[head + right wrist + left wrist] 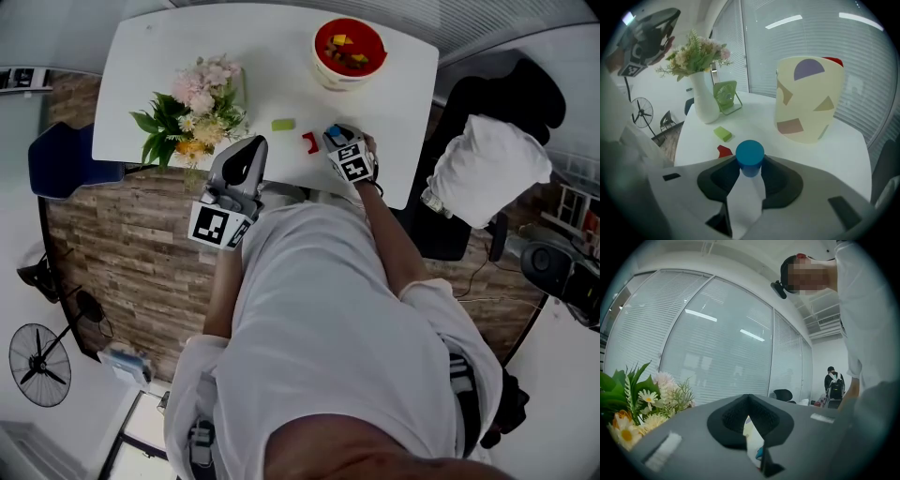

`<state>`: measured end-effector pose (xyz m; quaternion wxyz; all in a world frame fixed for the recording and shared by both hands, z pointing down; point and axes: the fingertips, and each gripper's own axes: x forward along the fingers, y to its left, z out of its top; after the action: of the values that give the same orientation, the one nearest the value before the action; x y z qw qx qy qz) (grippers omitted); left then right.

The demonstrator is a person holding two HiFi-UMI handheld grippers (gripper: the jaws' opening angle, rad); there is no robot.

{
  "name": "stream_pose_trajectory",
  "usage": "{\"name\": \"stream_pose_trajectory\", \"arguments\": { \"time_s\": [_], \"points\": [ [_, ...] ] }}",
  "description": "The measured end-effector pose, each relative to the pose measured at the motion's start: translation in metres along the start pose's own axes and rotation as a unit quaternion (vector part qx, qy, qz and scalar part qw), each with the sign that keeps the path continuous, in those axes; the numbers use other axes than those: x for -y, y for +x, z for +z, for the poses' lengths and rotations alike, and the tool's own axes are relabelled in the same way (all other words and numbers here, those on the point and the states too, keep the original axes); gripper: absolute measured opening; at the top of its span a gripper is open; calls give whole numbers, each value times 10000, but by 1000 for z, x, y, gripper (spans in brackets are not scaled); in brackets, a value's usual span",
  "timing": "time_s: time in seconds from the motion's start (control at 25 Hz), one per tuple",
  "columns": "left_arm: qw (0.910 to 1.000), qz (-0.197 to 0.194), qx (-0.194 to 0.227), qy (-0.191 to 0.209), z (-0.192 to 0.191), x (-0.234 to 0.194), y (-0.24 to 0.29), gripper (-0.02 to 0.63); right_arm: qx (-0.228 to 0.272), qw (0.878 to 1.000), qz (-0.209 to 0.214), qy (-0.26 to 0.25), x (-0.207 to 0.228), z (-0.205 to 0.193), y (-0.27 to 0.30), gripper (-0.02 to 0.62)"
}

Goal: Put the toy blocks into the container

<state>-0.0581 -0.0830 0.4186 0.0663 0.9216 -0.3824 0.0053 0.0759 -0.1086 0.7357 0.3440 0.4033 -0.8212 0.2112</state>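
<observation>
Near the front edge of the counter, my right gripper is angled down, and its own view shows it pinching a blue cylinder block, one pad against each side. I cannot tell whether the block's base touches the counter.

Just left of that gripper lies a red block, with a green block a little further left and further in. Both lie apart from each other on the white top. The container stands at the far edge, red inside and cream outside with coloured shapes. It already holds several blocks. Only bare counter lies between the held block and the container.

My left gripper hangs level at the front edge with its jaws pressed together and nothing in them. Ahead of it, a white vase of flowers fills the left part of the counter, and a small green fan stands just beside the vase.

Off the counter are a blue chair to the left, a dark chair with a white cloth to the right, and a floor fan.
</observation>
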Motion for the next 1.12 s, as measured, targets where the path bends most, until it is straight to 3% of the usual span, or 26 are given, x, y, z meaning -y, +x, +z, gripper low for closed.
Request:
{"name": "stream_pose_trajectory", "arguments": {
  "time_s": [0.44, 1.12],
  "points": [
    [9998, -14, 185, -100, 1, 2, 6, -14, 1042, 9929, 208, 540, -2, 68, -66, 141],
    [9990, 173, 407, -69, 12, 5, -10, -14, 2379, 9712, -12, 166, 22, 184, -143, 141]
  ]
}}
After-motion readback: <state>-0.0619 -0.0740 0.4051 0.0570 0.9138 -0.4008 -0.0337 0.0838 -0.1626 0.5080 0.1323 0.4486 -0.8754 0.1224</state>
